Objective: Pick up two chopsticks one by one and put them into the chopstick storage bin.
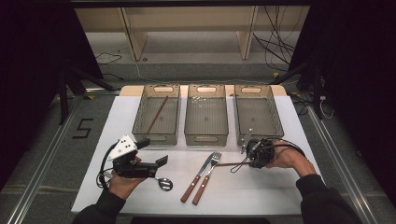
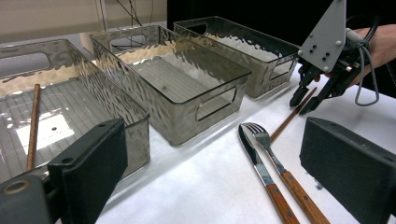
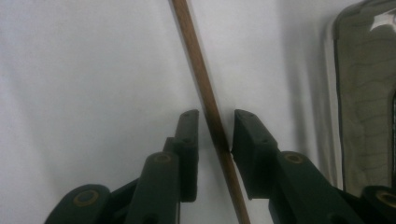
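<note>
Where black jaws straddle it, slender brown wooden chopstick (image 3: 205,88), white tabletop (image 3: 84,70)

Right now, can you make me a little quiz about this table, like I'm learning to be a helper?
1. True or false: the left bin already holds a chopstick.
2. Which tool lies nearest the left gripper? A) knife B) spoon C) fork
3. Fill in: the right gripper has its jaws on either side of a wooden ____ on the table.

Key: 1 true. 2 B. 3 stick, not yet squeezed tight, since a small gap shows on one side.
</note>
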